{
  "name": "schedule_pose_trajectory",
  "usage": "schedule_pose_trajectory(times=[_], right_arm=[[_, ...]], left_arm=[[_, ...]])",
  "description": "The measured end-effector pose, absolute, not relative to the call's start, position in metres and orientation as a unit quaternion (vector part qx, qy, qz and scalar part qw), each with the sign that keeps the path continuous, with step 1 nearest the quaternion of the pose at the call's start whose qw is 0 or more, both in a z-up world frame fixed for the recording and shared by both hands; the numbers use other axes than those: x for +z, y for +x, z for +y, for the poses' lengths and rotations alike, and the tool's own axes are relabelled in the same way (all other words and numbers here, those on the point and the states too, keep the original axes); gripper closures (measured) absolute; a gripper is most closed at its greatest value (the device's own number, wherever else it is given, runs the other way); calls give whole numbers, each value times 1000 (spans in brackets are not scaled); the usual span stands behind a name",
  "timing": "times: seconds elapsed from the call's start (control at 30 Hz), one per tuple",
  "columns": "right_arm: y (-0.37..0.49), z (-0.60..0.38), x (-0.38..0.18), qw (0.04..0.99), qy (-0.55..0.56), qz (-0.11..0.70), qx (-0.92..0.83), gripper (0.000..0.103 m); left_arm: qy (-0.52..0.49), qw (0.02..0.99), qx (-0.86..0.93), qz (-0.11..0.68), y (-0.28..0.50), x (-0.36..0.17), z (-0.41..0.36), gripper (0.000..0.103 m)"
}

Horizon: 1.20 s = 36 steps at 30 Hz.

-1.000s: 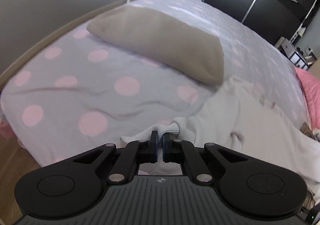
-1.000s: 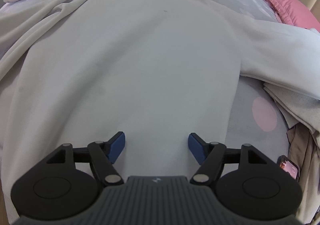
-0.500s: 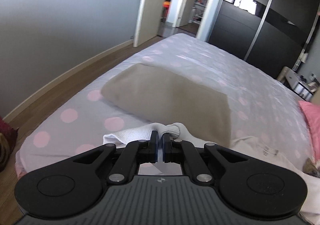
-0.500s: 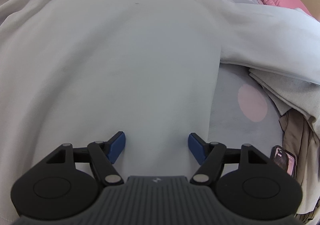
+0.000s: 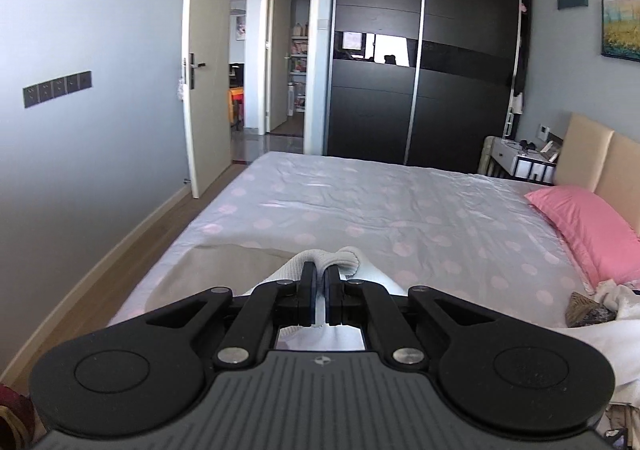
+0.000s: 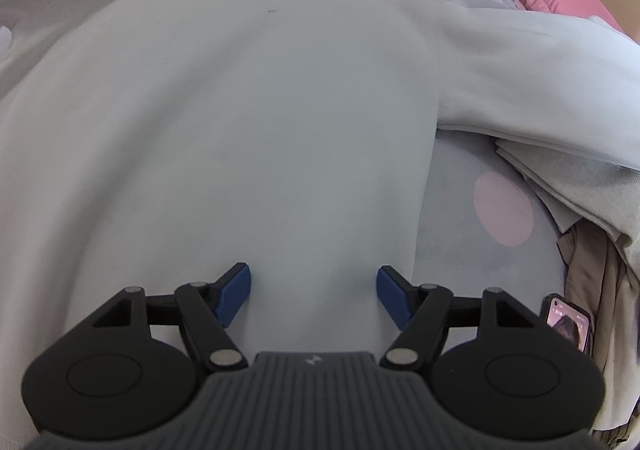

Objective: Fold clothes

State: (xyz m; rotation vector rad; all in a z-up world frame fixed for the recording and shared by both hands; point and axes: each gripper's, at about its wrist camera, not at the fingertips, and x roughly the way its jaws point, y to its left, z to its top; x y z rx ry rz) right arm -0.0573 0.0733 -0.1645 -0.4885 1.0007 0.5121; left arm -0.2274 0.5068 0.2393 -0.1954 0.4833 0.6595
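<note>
A white long-sleeved sweatshirt [image 6: 248, 110] lies flat on the bed, neck at the far end, its right sleeve [image 6: 540, 62] stretched out to the right. My right gripper [image 6: 314, 290] hovers open just over its lower body, nothing between the blue pads. In the left wrist view my left gripper [image 5: 319, 282] is shut on the sweatshirt's ribbed cuff [image 5: 340, 259], held up above the bed, with the sleeve hanging below it.
The bed [image 5: 360, 202] has a grey sheet with pink dots. A pink pillow [image 5: 588, 226] lies by the headboard. A folded beige garment [image 5: 224, 262] lies under the left gripper. More clothes [image 6: 580, 210] and a phone [image 6: 566, 320] sit at right. A dark wardrobe [image 5: 424, 58] stands beyond.
My left gripper has risen with the cuff and tilted up, so the wardrobe and door came into view. The right gripper stayed open over the sweatshirt, barely shifting.
</note>
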Motion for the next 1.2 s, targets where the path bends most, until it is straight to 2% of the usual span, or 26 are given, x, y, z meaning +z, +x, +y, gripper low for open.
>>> schedule_pose_trajectory(times=[0.2, 0.43, 0.7, 0.8, 0.87, 1.0, 1.2], right_arm=[[-56, 71, -159, 825, -221, 464, 236, 31], [-49, 70, -158, 824, -219, 466, 236, 31], [-50, 79, -165, 818, -248, 456, 249, 31], [-50, 81, -166, 818, -250, 454, 248, 31], [-49, 80, -168, 819, -249, 453, 247, 31], [-53, 81, -168, 822, -257, 444, 247, 31], [-65, 79, -166, 822, -276, 430, 252, 31]], left_arm=[[-120, 855, 427, 268, -225, 218, 585, 101], [-141, 759, 551, 317, -220, 130, 695, 101], [-140, 717, 601, 324, -216, 50, 731, 100], [-140, 726, 590, 326, -209, 28, 727, 92], [-135, 731, 587, 322, -206, 22, 722, 91], [-128, 732, 596, 304, -203, 23, 708, 58], [-143, 783, 518, 312, -202, 16, 645, 57]])
